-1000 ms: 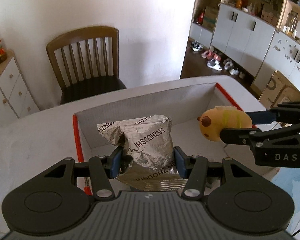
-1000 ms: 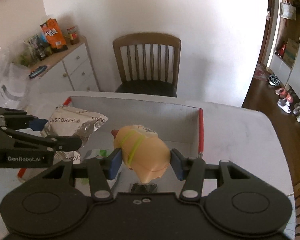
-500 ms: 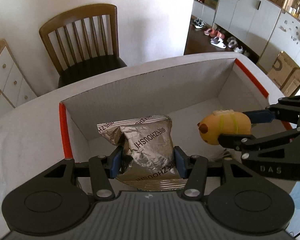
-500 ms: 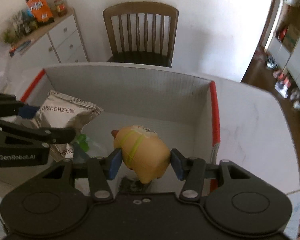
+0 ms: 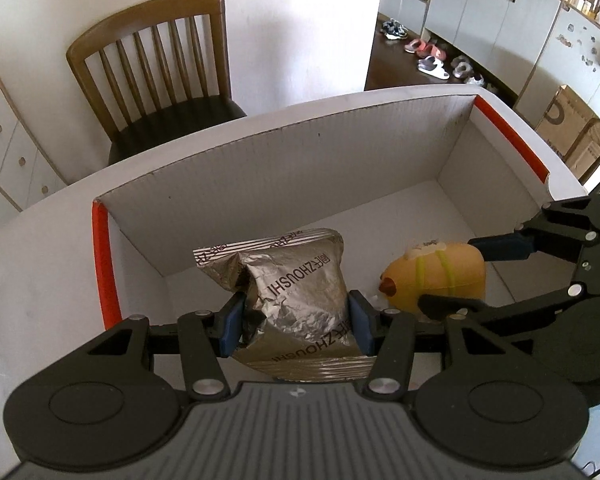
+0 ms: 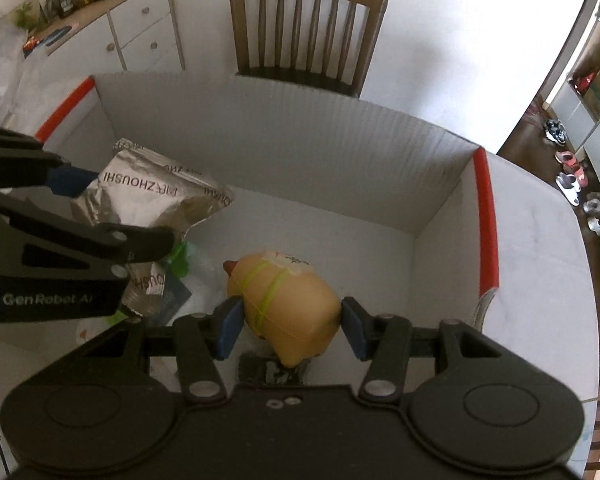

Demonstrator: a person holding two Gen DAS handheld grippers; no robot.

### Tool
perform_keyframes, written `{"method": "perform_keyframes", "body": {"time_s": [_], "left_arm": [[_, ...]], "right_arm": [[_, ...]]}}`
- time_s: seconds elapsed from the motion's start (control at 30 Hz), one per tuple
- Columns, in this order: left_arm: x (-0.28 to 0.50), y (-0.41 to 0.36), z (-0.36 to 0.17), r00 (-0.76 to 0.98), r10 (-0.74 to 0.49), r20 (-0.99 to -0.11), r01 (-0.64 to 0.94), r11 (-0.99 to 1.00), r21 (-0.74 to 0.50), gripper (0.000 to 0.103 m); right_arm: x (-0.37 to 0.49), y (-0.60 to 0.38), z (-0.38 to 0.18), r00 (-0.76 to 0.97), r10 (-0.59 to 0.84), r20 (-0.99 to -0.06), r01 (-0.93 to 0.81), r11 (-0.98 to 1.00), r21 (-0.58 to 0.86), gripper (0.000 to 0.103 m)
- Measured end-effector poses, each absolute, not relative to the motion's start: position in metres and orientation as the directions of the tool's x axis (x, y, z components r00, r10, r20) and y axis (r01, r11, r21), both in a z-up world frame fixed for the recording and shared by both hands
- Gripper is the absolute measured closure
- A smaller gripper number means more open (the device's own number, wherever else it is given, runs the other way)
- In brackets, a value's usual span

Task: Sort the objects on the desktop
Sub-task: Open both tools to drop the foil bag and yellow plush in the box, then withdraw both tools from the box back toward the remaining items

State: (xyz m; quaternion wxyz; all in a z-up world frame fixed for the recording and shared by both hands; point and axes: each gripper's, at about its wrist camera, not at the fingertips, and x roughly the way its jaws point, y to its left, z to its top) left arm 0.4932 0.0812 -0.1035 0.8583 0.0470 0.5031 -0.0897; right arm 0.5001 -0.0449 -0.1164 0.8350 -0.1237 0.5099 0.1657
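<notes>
A white cardboard box (image 5: 284,168) with red-edged ends stands on the table; it also shows in the right wrist view (image 6: 340,152). My left gripper (image 5: 296,326) is shut on a silver snack bag (image 5: 296,292) and holds it inside the box near the left end; the bag also shows in the right wrist view (image 6: 156,196). My right gripper (image 6: 292,326) is shut on a yellow squishy toy (image 6: 288,304) with a red nose and holds it low inside the box, right of the bag. The toy shows in the left wrist view (image 5: 436,274) too.
Green and dark packets (image 6: 176,276) lie on the box floor under the bag. A wooden chair (image 5: 160,76) stands behind the table. White drawers (image 6: 140,44) with snacks on top stand at the far left. Shoes and cabinets (image 5: 480,32) are at the right.
Both grippers have moved forward and down, from above the box's near edge to inside it, still holding the bag and the toy.
</notes>
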Motion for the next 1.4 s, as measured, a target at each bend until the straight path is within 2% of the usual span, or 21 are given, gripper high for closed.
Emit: {"method": "perform_keyframes", "body": {"time_s": [0.23, 0.4, 1.13, 1.4], "left_arm": [[0.492, 0.082, -0.1, 0.492, -0.098, -0.865, 0.186, 0.983, -0.006, 0.049], [0.487, 0.085, -0.091, 0.515, -0.105, -0.851, 0.173, 0.985, -0.017, 0.046], [0.404, 0.083, -0.014, 0.619, -0.216, -0.755, 0.214, 0.971, -0.102, 0.046], [0.357, 0.082, 0.008, 0.646, -0.259, -0.718, 0.242, 0.962, -0.129, 0.046]], "right_arm": [[0.501, -0.045, -0.116, 0.419, 0.152, -0.895, -0.408, 0.912, -0.036, 0.048], [0.492, -0.046, -0.111, 0.438, 0.161, -0.885, -0.425, 0.904, -0.046, 0.038], [0.435, -0.081, -0.036, 0.489, 0.329, -0.808, -0.467, 0.881, 0.076, 0.038], [0.403, -0.098, -0.01, 0.503, 0.393, -0.77, -0.489, 0.863, 0.122, 0.034]]}}
